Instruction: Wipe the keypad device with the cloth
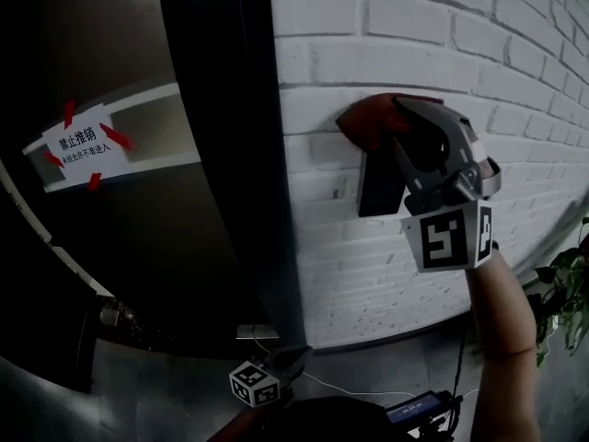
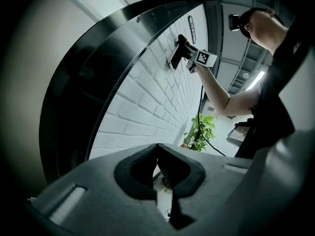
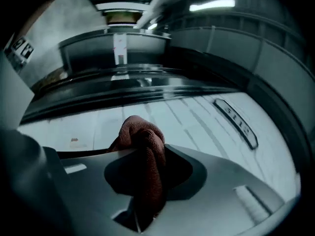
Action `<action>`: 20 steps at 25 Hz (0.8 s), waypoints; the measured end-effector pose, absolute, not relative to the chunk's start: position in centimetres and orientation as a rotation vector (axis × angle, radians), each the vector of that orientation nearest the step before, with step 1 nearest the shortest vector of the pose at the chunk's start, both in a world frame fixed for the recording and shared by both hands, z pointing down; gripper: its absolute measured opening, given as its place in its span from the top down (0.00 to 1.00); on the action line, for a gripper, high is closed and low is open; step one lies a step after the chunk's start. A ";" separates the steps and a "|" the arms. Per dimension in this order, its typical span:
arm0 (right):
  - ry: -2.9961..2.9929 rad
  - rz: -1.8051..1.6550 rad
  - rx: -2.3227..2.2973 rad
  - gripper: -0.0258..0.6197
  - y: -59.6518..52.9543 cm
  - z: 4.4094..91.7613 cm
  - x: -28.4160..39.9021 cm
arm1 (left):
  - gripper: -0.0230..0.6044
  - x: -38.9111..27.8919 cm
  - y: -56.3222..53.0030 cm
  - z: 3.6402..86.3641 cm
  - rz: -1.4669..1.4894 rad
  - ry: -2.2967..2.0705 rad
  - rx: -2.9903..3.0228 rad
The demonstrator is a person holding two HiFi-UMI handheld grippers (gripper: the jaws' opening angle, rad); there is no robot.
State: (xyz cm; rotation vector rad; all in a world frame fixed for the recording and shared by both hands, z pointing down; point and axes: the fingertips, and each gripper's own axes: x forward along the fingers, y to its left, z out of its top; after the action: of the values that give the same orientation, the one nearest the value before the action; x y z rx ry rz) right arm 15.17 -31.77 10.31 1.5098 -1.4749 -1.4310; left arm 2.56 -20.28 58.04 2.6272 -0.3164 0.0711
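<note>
Right of centre on the white brick wall (image 1: 350, 274), the right gripper (image 1: 403, 129) has its fingers clamped on a rust-red cloth (image 1: 368, 122) at the top of the dark keypad device (image 1: 380, 187), whose keys are indistinct. At the bottom edge, the left gripper (image 1: 274, 368) has its fingers closed on nothing.

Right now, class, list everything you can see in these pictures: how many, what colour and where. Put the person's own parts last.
keypad device: one, black, mounted on the brick wall
cloth: one, reddish brown, bunched at the device's top edge
brick wall: one, white, right of the door
door: one, dark, left side
paper notice: one, white with red tape, on the door
plant: one, green, low by the wall
right gripper: one, grey, shut on the cloth
left gripper: one, grey, shut and empty, held low
forearm: one, raised behind the right gripper
</note>
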 end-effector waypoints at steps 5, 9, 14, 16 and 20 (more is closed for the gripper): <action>-1.197 -1.641 1.199 0.86 -32.6 14.8 10.1 | 0.96 2.9 -20.1 57.9 0.075 -0.309 2.629; -1.126 -1.682 1.042 0.85 -32.3 20.5 9.7 | 0.96 2.5 -20.1 58.4 0.092 -0.316 2.616; -1.145 -1.665 0.825 0.85 -31.3 28.5 9.8 | 0.96 3.5 -19.9 58.2 0.104 -0.284 2.627; -1.144 -1.658 0.779 0.85 -30.7 30.7 10.6 | 0.96 4.1 -19.8 58.1 0.109 -0.266 2.636; -1.126 -1.591 0.754 0.84 -30.2 33.6 13.5 | 0.96 5.0 -19.2 58.2 0.126 -0.234 2.639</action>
State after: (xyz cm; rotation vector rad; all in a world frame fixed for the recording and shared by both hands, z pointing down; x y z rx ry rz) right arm 13.53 -30.20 33.56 0.7535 -1.1257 -1.5911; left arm 4.99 -19.21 58.24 2.6390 -0.2335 0.1257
